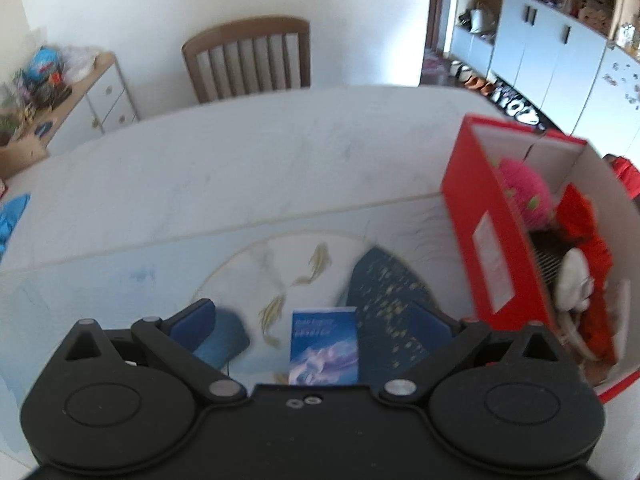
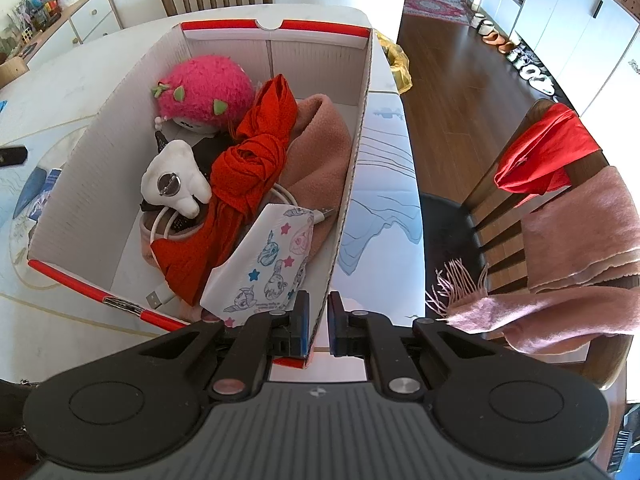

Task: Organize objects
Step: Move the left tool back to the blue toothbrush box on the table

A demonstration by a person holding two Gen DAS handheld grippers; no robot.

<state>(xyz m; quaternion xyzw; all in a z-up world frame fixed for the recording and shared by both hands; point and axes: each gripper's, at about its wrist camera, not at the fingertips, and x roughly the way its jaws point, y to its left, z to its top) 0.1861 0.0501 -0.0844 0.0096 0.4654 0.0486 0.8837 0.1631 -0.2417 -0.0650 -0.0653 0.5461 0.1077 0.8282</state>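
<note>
The left gripper [image 1: 312,320] hangs wide open over a small blue booklet [image 1: 324,346] beside the red box [image 1: 480,216].

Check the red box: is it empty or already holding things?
Holding things. The red box contains a pink plush, red cloth, white toy and printed pack.

- You see a red cardboard box [image 2: 352,184] with matt, ribbed white walls inside.
- You see a fuzzy pink plush toy [image 2: 204,92] beside a crinkled red cloth scarf [image 2: 248,168].
- Your matt black plastic right gripper [image 2: 318,320] carries shiny metal pins.
</note>
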